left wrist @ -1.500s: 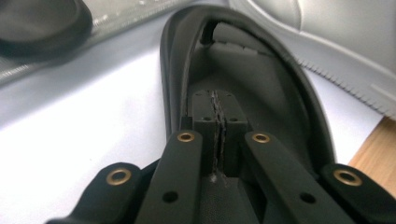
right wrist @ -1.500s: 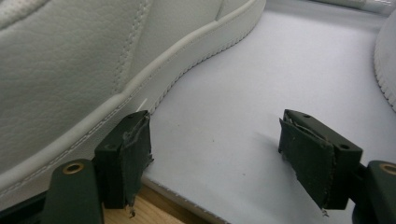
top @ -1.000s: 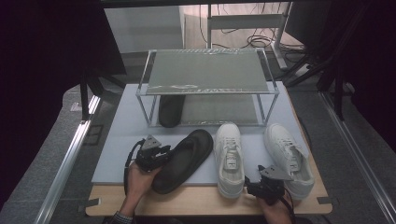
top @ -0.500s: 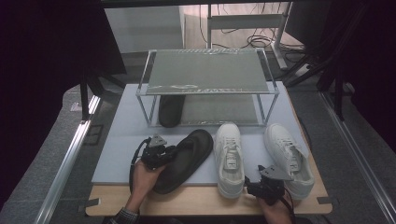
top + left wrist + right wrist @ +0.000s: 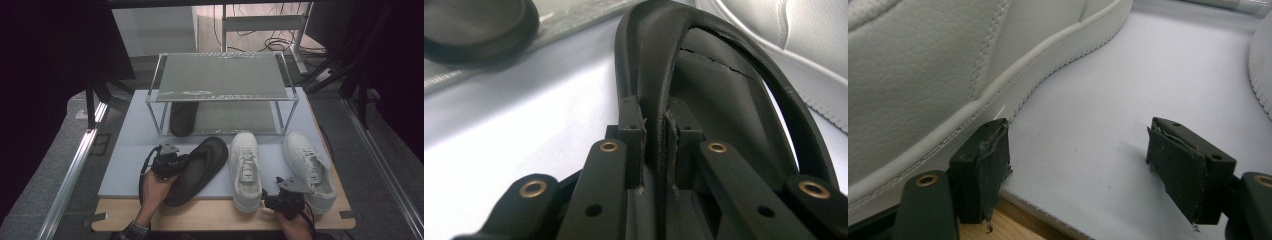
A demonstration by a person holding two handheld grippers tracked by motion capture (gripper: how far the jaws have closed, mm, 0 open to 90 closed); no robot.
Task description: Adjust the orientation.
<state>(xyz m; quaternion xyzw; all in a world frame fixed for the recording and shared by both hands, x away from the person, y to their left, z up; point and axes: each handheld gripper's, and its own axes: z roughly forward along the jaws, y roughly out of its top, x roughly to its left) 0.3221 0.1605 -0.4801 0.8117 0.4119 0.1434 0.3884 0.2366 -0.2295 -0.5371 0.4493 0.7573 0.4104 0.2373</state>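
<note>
The left gripper (image 5: 172,162) has moved up-frame onto the black sandal (image 5: 197,167), jaws pinching its strap. The right gripper (image 5: 284,199) stays wide open between two white sneakers (image 5: 245,167), lower right.

On the surface (image 5: 125,165), a black sandal (image 5: 200,167) lies beside two white sneakers (image 5: 245,170) in front of a clear-topped rack (image 5: 222,75) sheltering another dark sandal (image 5: 182,117), with the left hand-held gripper (image 5: 172,162) at the near sandal's edge and the right hand-held gripper (image 5: 285,200) between the sneakers' heels.
</note>
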